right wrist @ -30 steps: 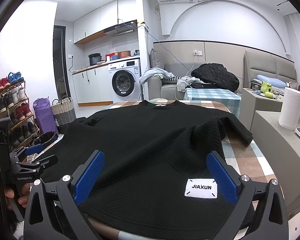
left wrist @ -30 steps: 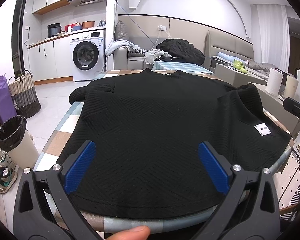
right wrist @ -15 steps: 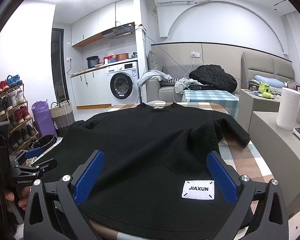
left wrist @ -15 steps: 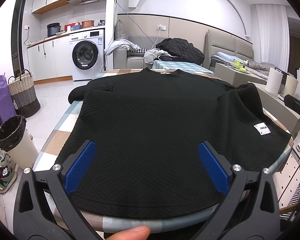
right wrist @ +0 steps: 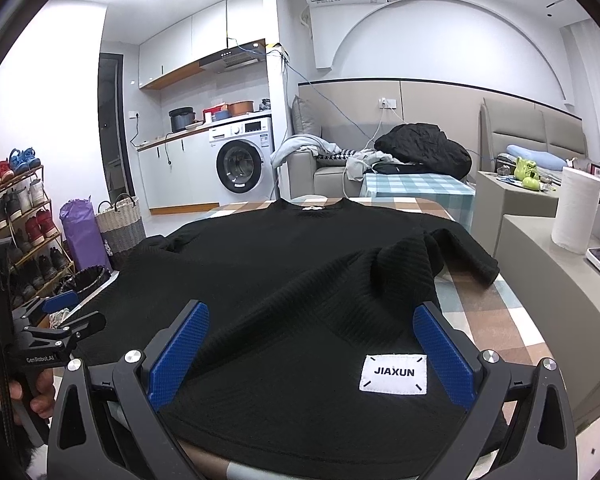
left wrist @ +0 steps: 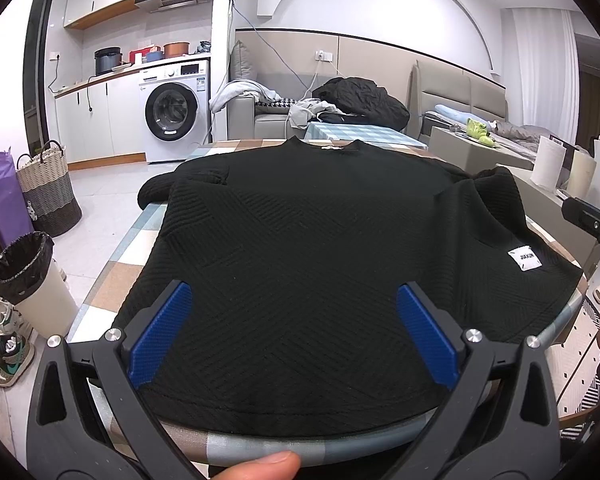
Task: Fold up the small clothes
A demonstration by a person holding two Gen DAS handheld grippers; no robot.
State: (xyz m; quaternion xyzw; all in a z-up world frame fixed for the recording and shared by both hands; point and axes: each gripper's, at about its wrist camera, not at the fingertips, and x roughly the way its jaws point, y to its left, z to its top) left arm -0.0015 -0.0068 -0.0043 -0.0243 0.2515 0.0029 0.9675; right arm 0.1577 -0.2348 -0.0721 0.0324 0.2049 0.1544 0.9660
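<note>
1. Lying spread out on the checked counter (left wrist: 112, 264), a black textured sweater (left wrist: 320, 260) covers most of the top, its collar toward the far edge and its hem along the near edge.
2. A white sewn label (right wrist: 393, 373) near the hem on the right side reads "JIAXUN" in black capitals; the left wrist view shows the same label (left wrist: 525, 258) at an angle, too skewed to read clearly.
3. A small pale tag (right wrist: 311, 208) sits inside the collar; its writing is too small to make out.
4. The left gripper (left wrist: 294, 332) hovers at the near edge over the hem, its blue-padded fingers (left wrist: 160, 332) spread wide apart with nothing between them.
5. The right gripper (right wrist: 308, 350) is at the near right corner, its fingers (right wrist: 442, 350) likewise wide open, framing the label without clamping the cloth.
6. In the right wrist view the left gripper's (right wrist: 56, 320) black body carries white lettering that appears to read "GenRobot.AI", and a hand (right wrist: 28, 396) grips its handle.
7. The sweater's right sleeve (right wrist: 460, 252) lies bunched and folded inward near the right edge of the counter, while the left sleeve (left wrist: 160, 190) hangs over the left edge.
8. A thumb tip (left wrist: 270, 462) shows at the bottom of the left wrist view.
9. Beyond the counter stands a washing machine (left wrist: 174, 110); its panel markings are unreadable.
</note>
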